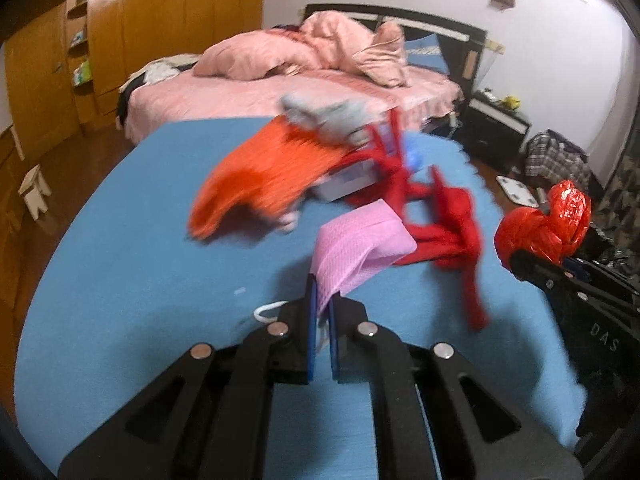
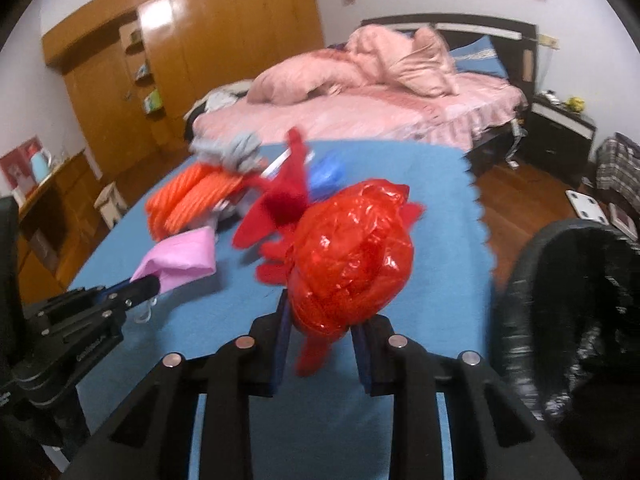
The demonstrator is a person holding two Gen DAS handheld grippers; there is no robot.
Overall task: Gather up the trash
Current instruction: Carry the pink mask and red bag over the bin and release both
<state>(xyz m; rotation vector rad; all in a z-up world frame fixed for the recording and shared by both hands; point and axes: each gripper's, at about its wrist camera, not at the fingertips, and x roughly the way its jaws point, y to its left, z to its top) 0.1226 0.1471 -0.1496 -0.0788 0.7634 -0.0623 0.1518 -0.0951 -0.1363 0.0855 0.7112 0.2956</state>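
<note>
Left tongs (image 1: 322, 312) point forward, their blue-padded fingers (image 1: 313, 320) nearly together and pinching a pink sheet (image 1: 360, 248). Right tongs (image 2: 320, 320) sit to their right, fingers (image 2: 282, 340) wider apart, clamped around a crumpled red plastic bag (image 2: 352, 256), raised above the table (image 2: 440, 200)

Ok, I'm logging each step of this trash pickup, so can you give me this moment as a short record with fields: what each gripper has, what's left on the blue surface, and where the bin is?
left gripper: shut on a pink textured paper sheet
right gripper: shut on a crumpled red plastic bag
surface: blue foam mat
left on mat: orange knitted cloth, grey cloth, red fabric strips; other items too blurred to name
bin: black-lined bin, just off the mat's right edge, beside the right gripper
image quality: motion blur in both views
</note>
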